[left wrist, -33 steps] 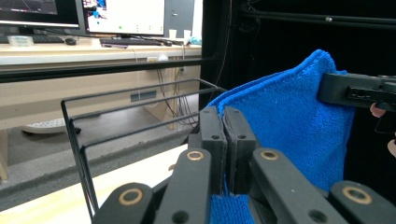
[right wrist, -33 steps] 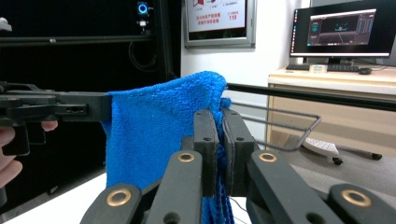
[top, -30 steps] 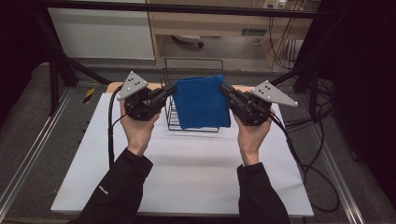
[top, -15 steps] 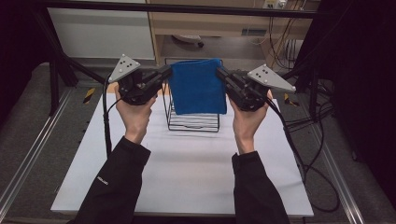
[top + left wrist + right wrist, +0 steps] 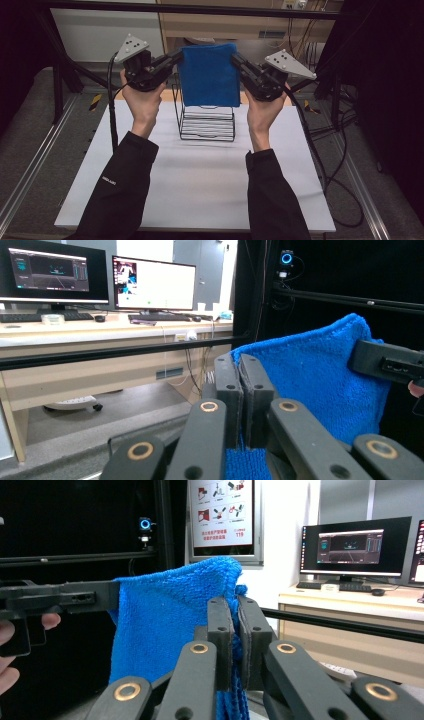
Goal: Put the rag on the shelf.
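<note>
while you hold both arms raised above the counter (image 5: 200, 200), the blue towel (image 5: 209, 75) hangs stretched between your two tools, well clear of the white surface. your left hand-held gripper (image 5: 176, 56) is clenched on the towel's upper left corner; in the left gripper view the two black jaws stand pressed together with blue cloth (image 5: 320, 375) pinched between them and a fold showing below. your right hand-held gripper (image 5: 236, 59) is likewise clenched on the upper right corner; in the right gripper view the jaws meet on the cloth (image 5: 165, 615) and the top edge runs across to the other tool (image 5: 60, 600), where your fingers (image 5: 10, 635) show at the frame's left edge. in the high view the towel hangs flat, upright, its top edge roughly level and its lower edge above and in front of the black wire rack (image 5: 206, 117). the rack stands on the counter between your forearms, toward the far side. from this view you cannot tell whether the towel's lower edge touches the rack. your left hand (image 5: 142, 102) and right hand (image 5: 262, 112) grip the tool bodies from below, and a cable (image 5: 111, 105) drops from the left tool to the counter.
</note>
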Available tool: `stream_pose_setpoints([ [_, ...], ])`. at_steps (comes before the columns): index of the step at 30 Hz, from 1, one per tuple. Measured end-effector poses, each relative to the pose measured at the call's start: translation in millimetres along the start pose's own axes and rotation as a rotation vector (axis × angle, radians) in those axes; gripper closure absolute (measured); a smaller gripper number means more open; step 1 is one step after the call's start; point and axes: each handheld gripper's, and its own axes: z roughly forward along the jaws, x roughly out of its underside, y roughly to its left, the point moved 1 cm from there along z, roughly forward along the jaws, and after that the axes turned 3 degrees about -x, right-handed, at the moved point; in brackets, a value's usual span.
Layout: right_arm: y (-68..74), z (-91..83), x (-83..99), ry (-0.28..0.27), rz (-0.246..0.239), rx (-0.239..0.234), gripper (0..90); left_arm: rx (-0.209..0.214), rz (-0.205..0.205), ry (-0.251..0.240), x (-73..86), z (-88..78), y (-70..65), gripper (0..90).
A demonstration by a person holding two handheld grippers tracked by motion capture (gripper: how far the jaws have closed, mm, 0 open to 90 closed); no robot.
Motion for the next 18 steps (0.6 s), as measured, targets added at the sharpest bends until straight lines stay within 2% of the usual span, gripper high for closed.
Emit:
stream_pose_setpoints([
  [6,-5.5,8.9,-5.1,-0.008,0.006,0.008,86.6,-0.007,-0.008,-0.002,-12.0,10.8,4.4,87.7],
  [10,-12.6,17.0,-8.8,-0.014,0.006,0.023,86.6,-0.020,0.007,-0.004,-19.0,18.2,4.6,87.7],
  [18,-25.8,31.4,-12.7,-0.024,0.027,0.027,86.6,-0.048,0.001,-0.003,-25.3,38.5,10.9,87.7],
])
